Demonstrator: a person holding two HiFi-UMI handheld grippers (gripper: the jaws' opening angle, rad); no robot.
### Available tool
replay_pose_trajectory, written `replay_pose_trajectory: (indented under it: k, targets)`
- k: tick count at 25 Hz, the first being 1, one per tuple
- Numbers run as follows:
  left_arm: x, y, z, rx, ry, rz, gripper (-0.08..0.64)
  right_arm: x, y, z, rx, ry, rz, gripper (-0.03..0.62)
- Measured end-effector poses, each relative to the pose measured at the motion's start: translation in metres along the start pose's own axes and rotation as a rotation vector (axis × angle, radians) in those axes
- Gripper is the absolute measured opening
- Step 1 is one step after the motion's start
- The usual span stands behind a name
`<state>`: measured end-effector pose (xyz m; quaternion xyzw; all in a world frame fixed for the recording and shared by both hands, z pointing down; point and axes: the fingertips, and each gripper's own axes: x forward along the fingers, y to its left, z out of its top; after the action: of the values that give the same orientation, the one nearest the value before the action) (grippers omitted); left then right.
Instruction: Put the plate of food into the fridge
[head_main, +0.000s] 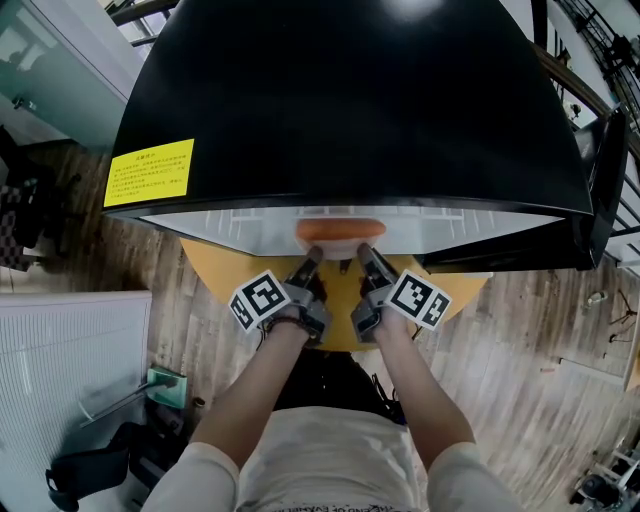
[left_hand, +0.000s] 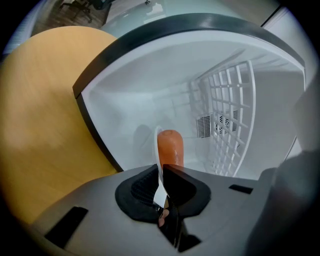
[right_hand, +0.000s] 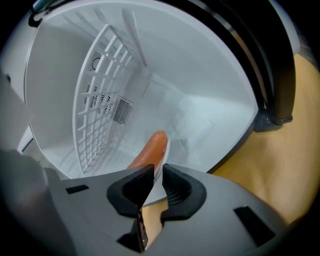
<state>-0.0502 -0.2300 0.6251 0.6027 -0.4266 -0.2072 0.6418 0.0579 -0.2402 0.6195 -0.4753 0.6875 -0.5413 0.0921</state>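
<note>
I can't read a single word from here. On top of the fridge (head_main: 350, 100), near its front left corner, sits a yellow label (head_main: 149, 172) with red print (several short lines), too small to make out. Just in front of the fridge, the left cube (head_main: 258, 299) and right cube (head_main: 420, 298) each show black-and-white square markers, no letters or numbers.

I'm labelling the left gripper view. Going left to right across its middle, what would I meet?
Wooden table → dark fridge frame → plate → orange food → wire rack.
</note>
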Motion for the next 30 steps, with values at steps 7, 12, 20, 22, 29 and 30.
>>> replay_pose_trajectory:
  k: [7, 12, 20, 22, 29, 30]
  targets:
    - [0.014, 0.006, 0.007, -0.008, -0.022, 0.012, 0.043, 0.014, -0.008, 0.007, -0.001, -0.013, -0.017, 0.067]
    - [0.021, 0.010, 0.011, -0.016, -0.035, 0.021, 0.043, 0.022, -0.012, 0.010, 0.000, -0.020, -0.031, 0.067]
    - [0.030, 0.016, 0.017, -0.015, -0.045, 0.023, 0.043, 0.034, -0.017, 0.013, -0.015, -0.016, -0.041, 0.069]
    - [0.032, 0.017, 0.018, -0.013, -0.042, 0.027, 0.043, 0.036, -0.018, 0.014, -0.017, -0.016, -0.047, 0.069]
    - [0.037, 0.020, 0.019, -0.014, -0.034, 0.037, 0.043, 0.039, -0.023, 0.015, -0.014, -0.012, -0.056, 0.069]
    - [0.038, 0.021, 0.019, -0.011, -0.034, 0.040, 0.043, 0.040, -0.023, 0.016, -0.016, -0.011, -0.057, 0.069]
